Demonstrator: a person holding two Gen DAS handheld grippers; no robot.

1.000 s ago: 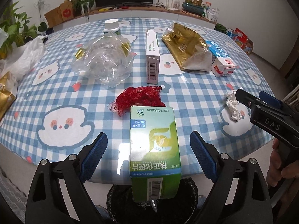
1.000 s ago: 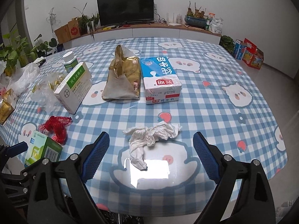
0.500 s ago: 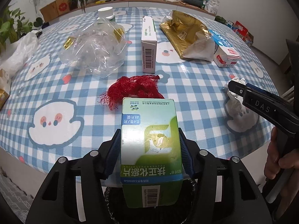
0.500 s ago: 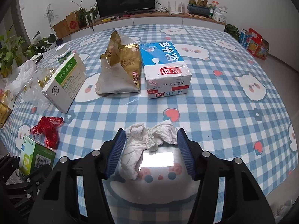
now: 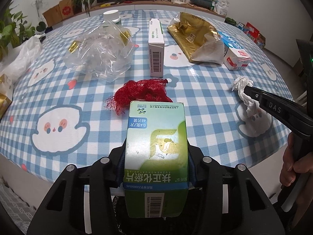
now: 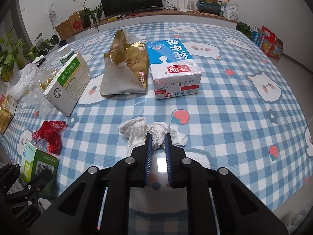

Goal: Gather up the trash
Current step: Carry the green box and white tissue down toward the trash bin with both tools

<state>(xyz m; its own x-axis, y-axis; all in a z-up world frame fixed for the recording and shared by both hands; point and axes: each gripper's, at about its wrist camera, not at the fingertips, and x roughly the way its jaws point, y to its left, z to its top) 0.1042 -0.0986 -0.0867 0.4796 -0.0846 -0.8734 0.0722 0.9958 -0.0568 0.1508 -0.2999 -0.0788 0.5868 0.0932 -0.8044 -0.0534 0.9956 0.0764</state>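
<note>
A green and white medicine box (image 5: 156, 143) stands at the near edge of the checked table (image 5: 82, 105). My left gripper (image 5: 156, 152) is around it, its jaws closing, with both pads pressed on the box's sides. A crumpled white tissue (image 6: 137, 129) lies on the cloth near the right edge. The jaws of my right gripper (image 6: 157, 139) are closing and pinch a fold of the tissue between the blue pads (image 6: 148, 148). In the left wrist view the right gripper (image 5: 247, 89) bites the tissue (image 5: 248, 99), with a hand behind it.
A red mesh net (image 5: 140, 92) lies just beyond the green box. Farther back are a clear plastic bag (image 5: 97, 54), a white medicine box (image 5: 156, 49), a gold foil bag (image 5: 195, 37), a milk carton (image 5: 234, 54) and a white bottle (image 5: 111, 16). A black-lined bin (image 5: 116, 203) sits below the table edge.
Both grippers went from wide open to closed: the left one onto the green box, the right one sinking slightly and pinching the tissue, which bunched up.
</note>
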